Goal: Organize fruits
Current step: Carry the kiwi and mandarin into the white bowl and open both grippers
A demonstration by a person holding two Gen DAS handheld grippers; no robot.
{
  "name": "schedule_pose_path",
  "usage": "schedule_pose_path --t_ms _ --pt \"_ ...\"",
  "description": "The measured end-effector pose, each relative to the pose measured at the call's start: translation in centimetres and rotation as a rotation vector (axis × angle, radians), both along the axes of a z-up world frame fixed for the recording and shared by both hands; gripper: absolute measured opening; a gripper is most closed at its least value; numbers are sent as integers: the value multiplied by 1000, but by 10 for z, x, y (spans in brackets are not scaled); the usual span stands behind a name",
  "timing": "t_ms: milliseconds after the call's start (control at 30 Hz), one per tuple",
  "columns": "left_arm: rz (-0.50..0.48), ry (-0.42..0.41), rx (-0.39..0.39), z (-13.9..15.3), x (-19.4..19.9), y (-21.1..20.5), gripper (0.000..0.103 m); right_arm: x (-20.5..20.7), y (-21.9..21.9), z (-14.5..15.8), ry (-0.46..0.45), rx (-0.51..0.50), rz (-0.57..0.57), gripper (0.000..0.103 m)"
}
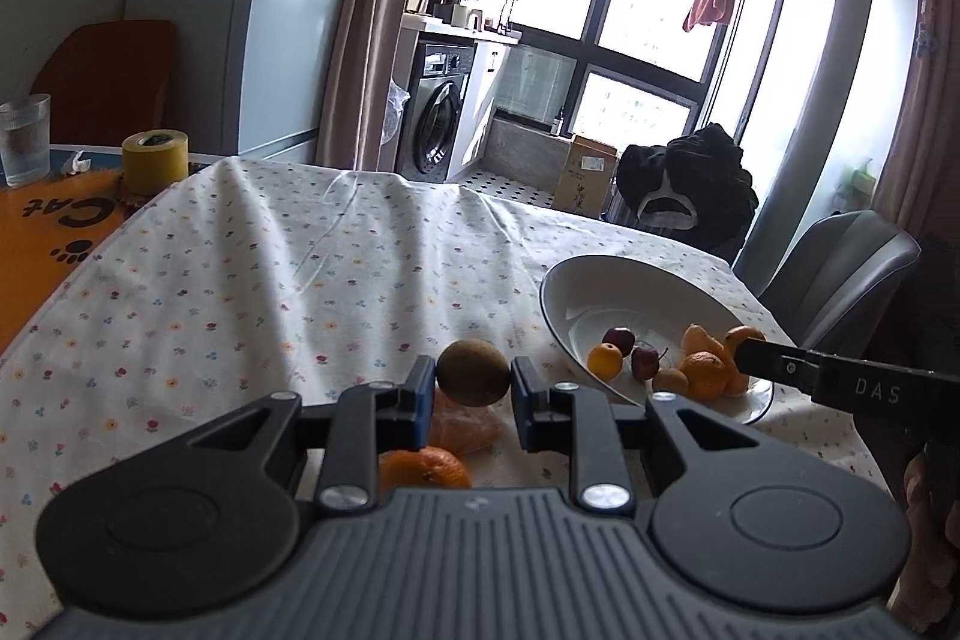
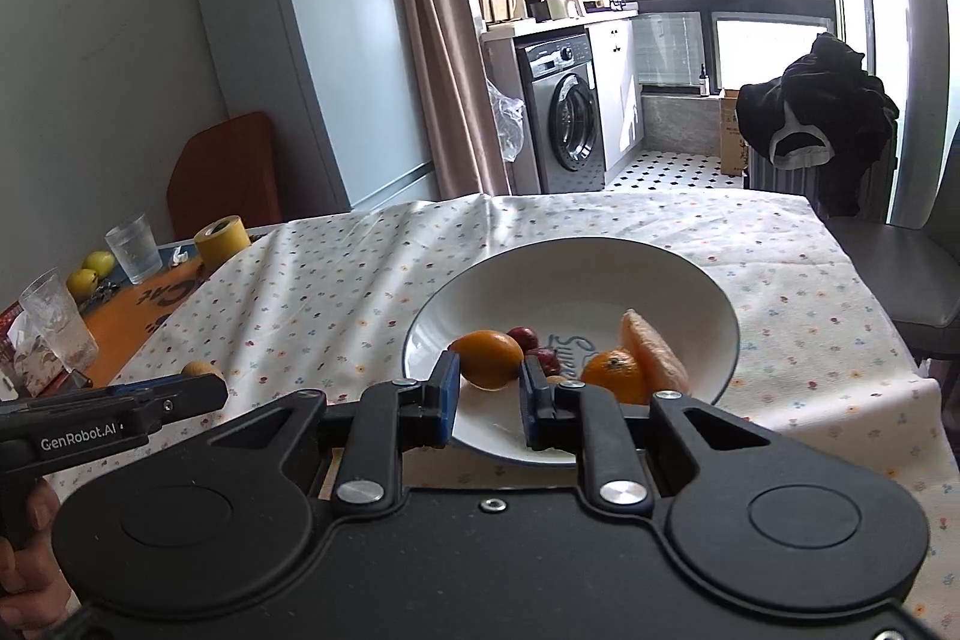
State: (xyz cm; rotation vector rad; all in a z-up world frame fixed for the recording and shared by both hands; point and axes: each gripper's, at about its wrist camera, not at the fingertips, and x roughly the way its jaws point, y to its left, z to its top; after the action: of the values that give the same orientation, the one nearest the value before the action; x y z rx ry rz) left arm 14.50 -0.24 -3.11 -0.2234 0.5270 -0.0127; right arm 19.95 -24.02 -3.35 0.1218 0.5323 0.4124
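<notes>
My left gripper [image 1: 473, 388] is shut on a brown kiwi [image 1: 473, 372], held just above the flowered tablecloth [image 1: 270, 280]. Under it lie a mandarin [image 1: 425, 469] and a peeled orange piece [image 1: 468, 430]. To the right stands a white bowl [image 1: 600, 289] holding a yellow-orange fruit [image 1: 605, 361], two dark red fruits, a small kiwi and mandarins [image 1: 703, 375]. In the right wrist view my right gripper [image 2: 491, 394] is open over the bowl's [image 2: 570, 280] near rim. The yellow-orange fruit [image 2: 489, 358] lies just beyond its fingertips, not held. The left gripper [image 2: 198, 388] shows there with the kiwi [image 2: 203, 371].
A yellow tape roll [image 1: 155, 160] and a water glass [image 1: 24, 139] stand on an orange mat at the table's left end. More glasses and two yellow fruits [image 2: 90, 274] sit there. A grey chair [image 1: 840, 268] stands beyond the bowl. A hand holds each gripper handle.
</notes>
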Motion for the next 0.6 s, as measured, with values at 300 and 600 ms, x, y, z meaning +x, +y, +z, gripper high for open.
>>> schedule_pose_path --t_ms 300,600 --pt "-26 -6 18 9 24 -18 25 9 -28 -3 4 16 -54 19" --pt "-52 -10 37 12 42 -34 25 24 -36 -7 6 33 -71 19"
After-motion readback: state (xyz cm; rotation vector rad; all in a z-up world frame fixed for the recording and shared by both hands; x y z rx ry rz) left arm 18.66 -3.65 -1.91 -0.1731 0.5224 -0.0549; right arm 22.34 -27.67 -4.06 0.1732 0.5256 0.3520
